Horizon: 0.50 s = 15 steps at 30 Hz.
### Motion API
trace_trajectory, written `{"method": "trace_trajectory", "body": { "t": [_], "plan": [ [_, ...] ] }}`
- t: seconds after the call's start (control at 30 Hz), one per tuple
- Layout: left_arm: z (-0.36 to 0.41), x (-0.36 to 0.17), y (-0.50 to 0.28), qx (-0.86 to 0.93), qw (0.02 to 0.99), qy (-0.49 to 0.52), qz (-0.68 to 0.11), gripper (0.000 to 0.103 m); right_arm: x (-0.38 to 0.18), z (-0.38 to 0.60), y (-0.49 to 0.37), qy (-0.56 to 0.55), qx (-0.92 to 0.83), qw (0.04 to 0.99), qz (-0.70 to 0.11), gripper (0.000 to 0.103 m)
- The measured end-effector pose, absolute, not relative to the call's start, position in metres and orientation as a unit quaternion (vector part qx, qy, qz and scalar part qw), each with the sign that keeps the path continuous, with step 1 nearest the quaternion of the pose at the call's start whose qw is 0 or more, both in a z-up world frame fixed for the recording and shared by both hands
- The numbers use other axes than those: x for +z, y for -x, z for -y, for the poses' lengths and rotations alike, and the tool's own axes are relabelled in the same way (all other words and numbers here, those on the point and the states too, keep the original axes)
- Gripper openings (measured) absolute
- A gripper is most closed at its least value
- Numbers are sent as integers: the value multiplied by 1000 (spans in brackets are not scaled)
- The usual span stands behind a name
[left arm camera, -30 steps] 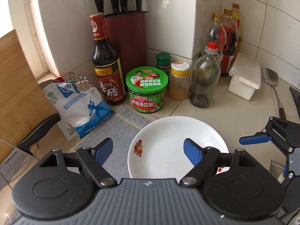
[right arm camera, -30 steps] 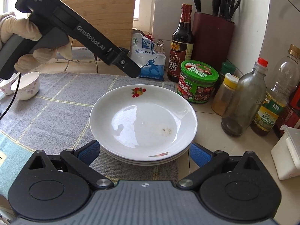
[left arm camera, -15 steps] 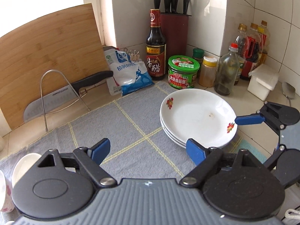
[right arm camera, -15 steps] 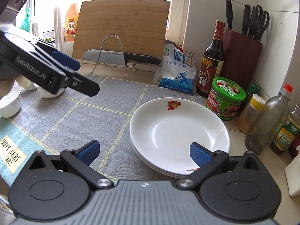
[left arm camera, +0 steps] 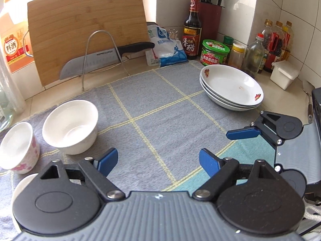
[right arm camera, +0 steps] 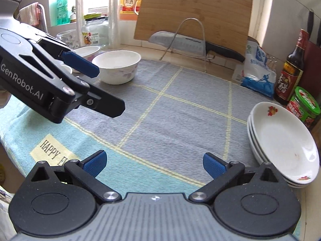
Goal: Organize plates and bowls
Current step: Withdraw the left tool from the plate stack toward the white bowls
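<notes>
A stack of three white flowered plates (left arm camera: 230, 87) sits at the mat's far right; it also shows in the right wrist view (right arm camera: 284, 144). A white bowl (left arm camera: 70, 126) and a small flowered cup (left arm camera: 19, 147) stand at the left of the grey mat (left arm camera: 160, 124). In the right wrist view the bowl (right arm camera: 117, 66) sits far left with another bowl (right arm camera: 86, 51) behind it. My left gripper (left arm camera: 158, 161) is open and empty above the mat, near the bowl. My right gripper (right arm camera: 153, 163) is open and empty, left of the plates.
A wooden cutting board (left arm camera: 86, 28), a knife on a wire rack (left arm camera: 104, 58), a salt bag (left arm camera: 166, 48), a vinegar bottle (left arm camera: 191, 30), a green jar (left arm camera: 214, 53), oil bottles (left arm camera: 274, 44) and a white box (left arm camera: 283, 76) line the back wall.
Both grippers have pulled back and swung left, away from the plate stack. The bowls and cup have come into view at the left. Both stayed open.
</notes>
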<state>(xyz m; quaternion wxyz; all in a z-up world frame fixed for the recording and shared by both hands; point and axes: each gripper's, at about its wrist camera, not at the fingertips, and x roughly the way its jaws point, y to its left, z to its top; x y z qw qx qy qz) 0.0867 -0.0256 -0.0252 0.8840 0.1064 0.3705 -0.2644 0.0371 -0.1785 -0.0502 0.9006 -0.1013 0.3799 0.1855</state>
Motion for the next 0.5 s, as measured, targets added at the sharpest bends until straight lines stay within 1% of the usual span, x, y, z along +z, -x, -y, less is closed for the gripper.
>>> {"method": "trace_trajectory", "body": {
  "t": [0.27, 0.5],
  "plan": [
    [-33, -18, -84, -229, 902, -82, -357, 88, -51, 127, -35, 110, 222, 888, -387, 103],
    [-80, -19, -77, -190, 910, -73, -361, 88, -55, 86, -36, 118, 252, 878, -390, 103]
  ]
}}
